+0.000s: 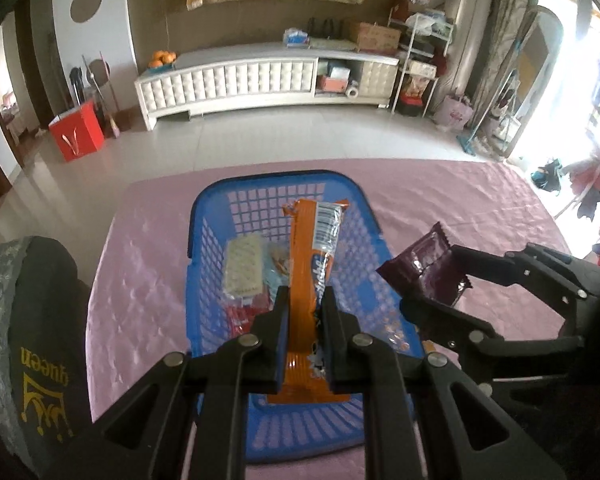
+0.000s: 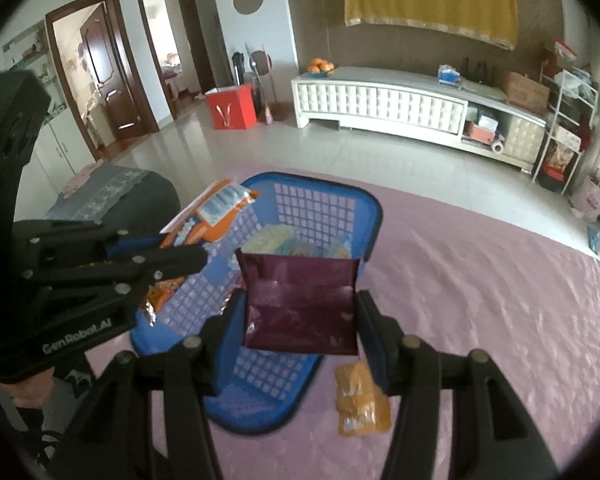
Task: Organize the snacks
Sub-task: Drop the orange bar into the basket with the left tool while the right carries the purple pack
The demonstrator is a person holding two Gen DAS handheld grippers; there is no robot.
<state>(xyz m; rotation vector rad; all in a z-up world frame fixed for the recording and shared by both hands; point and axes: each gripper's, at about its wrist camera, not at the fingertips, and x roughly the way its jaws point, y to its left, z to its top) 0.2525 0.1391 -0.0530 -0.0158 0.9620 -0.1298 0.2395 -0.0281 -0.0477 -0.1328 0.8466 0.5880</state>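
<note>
A blue plastic basket [image 1: 208, 240] [image 2: 364, 216] stands on the pink tablecloth. My left gripper [image 1: 305, 300] is shut on a long orange snack packet [image 1: 308, 264] and holds it over the basket; the packet also shows in the right wrist view [image 2: 220, 208]. My right gripper [image 2: 300, 312] is shut on a dark purple snack packet [image 2: 300, 300] just above the basket's right rim; it also shows in the left wrist view [image 1: 420, 264]. Inside the basket lie a pale wafer packet [image 1: 242, 268] and other small snacks. A small orange packet [image 2: 362, 400] lies on the cloth beside the basket.
The pink tablecloth [image 1: 460, 200] covers the table and stretches to the right of the basket. A dark grey cushioned seat back [image 1: 28, 320] stands at the table's left edge. A white cabinet [image 1: 260, 76] and a red box [image 1: 76, 132] stand far across the floor.
</note>
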